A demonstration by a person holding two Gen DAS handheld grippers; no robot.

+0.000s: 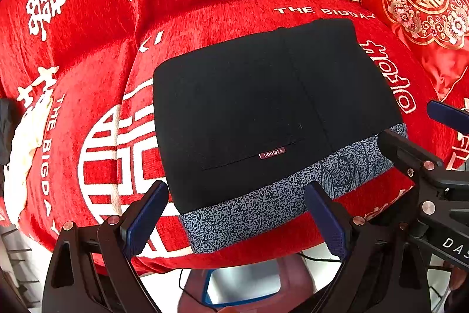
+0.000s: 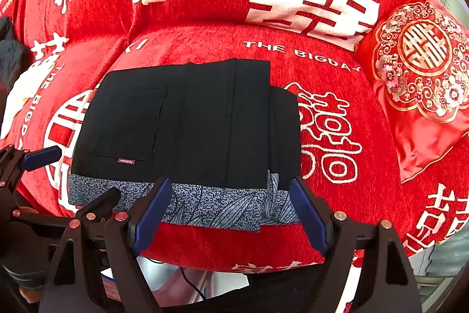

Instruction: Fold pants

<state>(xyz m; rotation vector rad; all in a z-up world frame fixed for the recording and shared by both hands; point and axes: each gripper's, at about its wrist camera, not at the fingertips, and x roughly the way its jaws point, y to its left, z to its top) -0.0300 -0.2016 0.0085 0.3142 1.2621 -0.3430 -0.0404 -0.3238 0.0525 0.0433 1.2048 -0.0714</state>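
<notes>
Left wrist view, pants: The black pants (image 1: 263, 107) lie as a flat folded block on the red sofa cover (image 1: 205, 16), patterned grey waistband (image 1: 263, 213) along the near edge, back pocket with its small "FASHION" tag (image 1: 271, 153) facing up.
Left wrist view, step: I judge the fold nearly done or done; if one more fold is wanted, I would pinch the waistband corners, lift both sides evenly and lay them over without dragging the layers under them.
Left wrist view, left gripper: The left gripper (image 1: 234, 216) points steeply down over the near edge of the pants, jaws spread wide, nothing between the pads, not touching cloth that I can tell.
Right wrist view, pants: The same block sits left of centre, one narrower layer sticking out on its right side; a red embroidered cushion (image 2: 422, 72) lies well apart at right.
Right wrist view, step: I would square that offset layer before any further fold.
Right wrist view, right gripper: The right gripper (image 2: 231, 210) hangs steeply downward above the waistband, jaws wide apart and empty.
</notes>
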